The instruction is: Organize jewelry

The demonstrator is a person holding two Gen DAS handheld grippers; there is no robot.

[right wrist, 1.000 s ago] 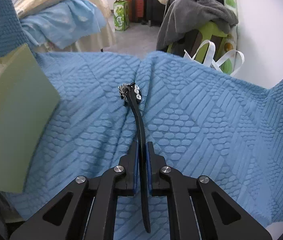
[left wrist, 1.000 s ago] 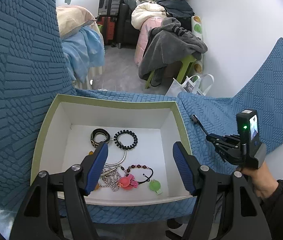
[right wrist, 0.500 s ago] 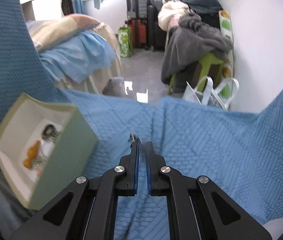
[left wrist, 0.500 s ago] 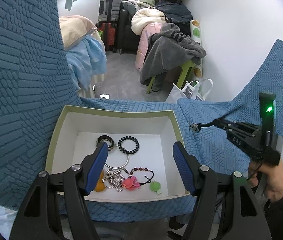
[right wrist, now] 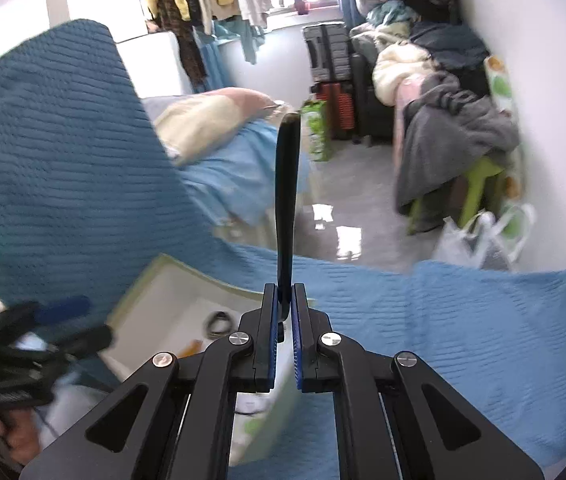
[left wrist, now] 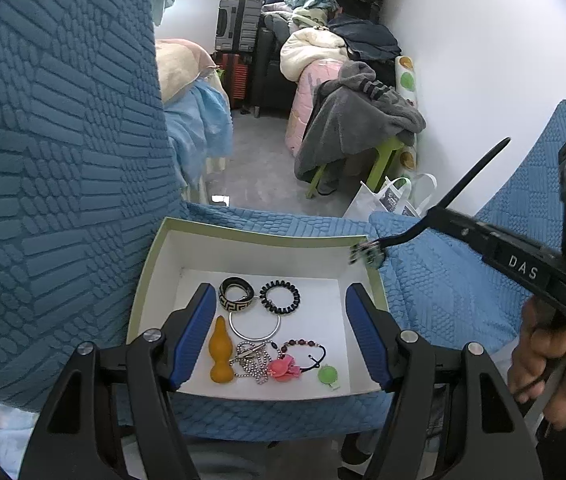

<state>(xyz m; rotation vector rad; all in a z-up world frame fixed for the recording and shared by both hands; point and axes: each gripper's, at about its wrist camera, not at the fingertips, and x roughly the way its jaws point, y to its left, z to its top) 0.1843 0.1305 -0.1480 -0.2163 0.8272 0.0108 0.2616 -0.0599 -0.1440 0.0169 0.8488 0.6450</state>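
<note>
A green-rimmed white box [left wrist: 151, 264] sits on the blue textured cover. Inside lie a black-and-gold bangle [left wrist: 237, 294], a black spiral hair tie [left wrist: 280, 297], a silver ring [left wrist: 255, 326], an orange gourd pendant [left wrist: 220, 356], a bead chain [left wrist: 251, 360], a pink flower bracelet [left wrist: 283, 366] and a green charm [left wrist: 327, 374]. My left gripper [left wrist: 283, 336] hovers open over the box with nothing between its fingers. My right gripper [left wrist: 437, 218] [right wrist: 283, 308] is shut on a long black hair clip [right wrist: 287, 184]. Its sparkly end [left wrist: 367, 254] hangs over the box's far right corner.
The blue cover [left wrist: 463, 300] rises steeply at the left and right. Beyond the box's far edge the floor drops away, with a white tote bag [left wrist: 391, 196], a green stool under grey clothes [left wrist: 363, 132], a bed [left wrist: 195, 92] and suitcases [left wrist: 239, 28].
My right gripper lifted the black hair clip off the blue cover and carried it left and up to the box's right corner. My left gripper rose a little, still open.
</note>
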